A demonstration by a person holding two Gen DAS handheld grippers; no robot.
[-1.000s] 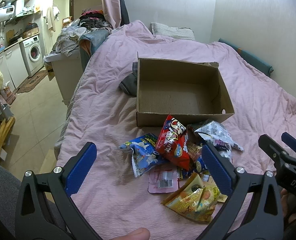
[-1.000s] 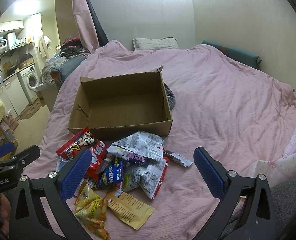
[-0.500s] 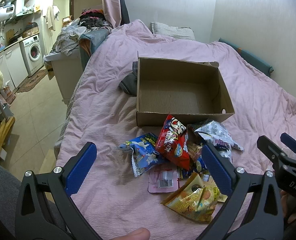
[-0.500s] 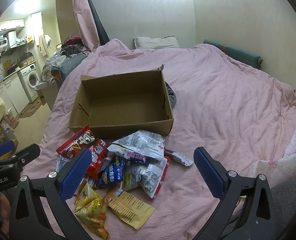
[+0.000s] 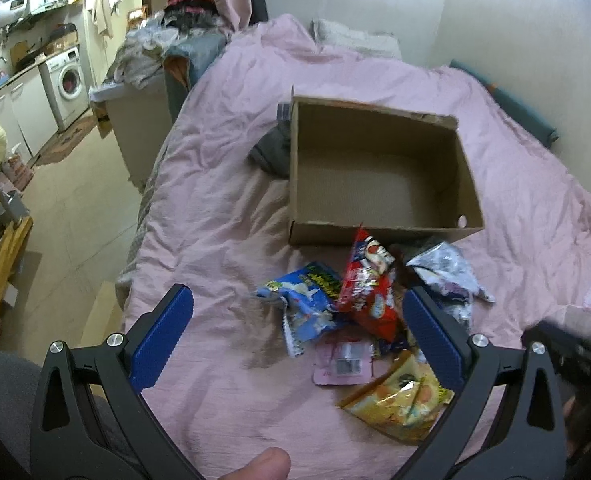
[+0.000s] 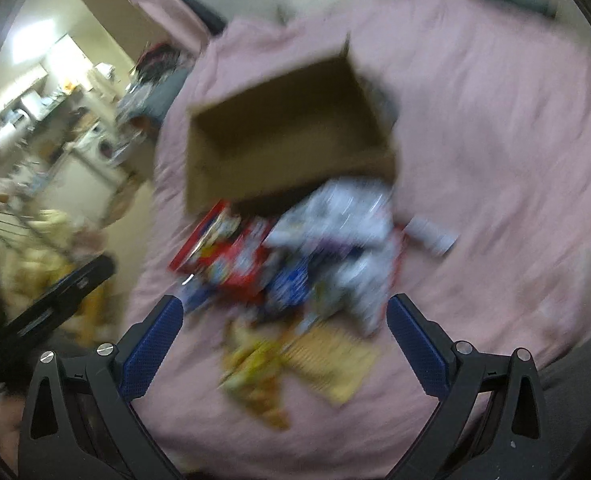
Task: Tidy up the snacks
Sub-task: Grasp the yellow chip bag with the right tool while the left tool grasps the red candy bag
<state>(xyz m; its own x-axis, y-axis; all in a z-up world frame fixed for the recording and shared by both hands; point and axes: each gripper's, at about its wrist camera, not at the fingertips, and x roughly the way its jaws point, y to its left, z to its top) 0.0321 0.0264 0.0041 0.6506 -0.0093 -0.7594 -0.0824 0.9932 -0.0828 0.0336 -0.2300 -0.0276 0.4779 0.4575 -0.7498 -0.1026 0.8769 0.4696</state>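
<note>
An open, empty cardboard box (image 5: 375, 224) sits on the pink bed; it also shows blurred in the right wrist view (image 6: 287, 128). In front of it lies a heap of snack packets: a red bag (image 5: 369, 284), a blue bag (image 5: 307, 300), a yellow bag (image 5: 399, 404), a pink packet (image 5: 343, 364) and a white-and-black bag (image 5: 447, 276). My left gripper (image 5: 295, 340) is open above the near side of the heap. My right gripper (image 6: 283, 344) is open and empty over the heap (image 6: 303, 264), in a blurred view.
The pink bedspread (image 5: 215, 216) covers the bed, whose left edge drops to the floor (image 5: 67, 200). A dark cloth (image 5: 271, 148) lies left of the box. A cabinet with clothes (image 5: 143, 80) and a washing machine (image 5: 67, 80) stand at left.
The right gripper has swung and tilted quickly toward the snack heap, blurring its view. The left gripper has shifted a little forward. Both stay open.
</note>
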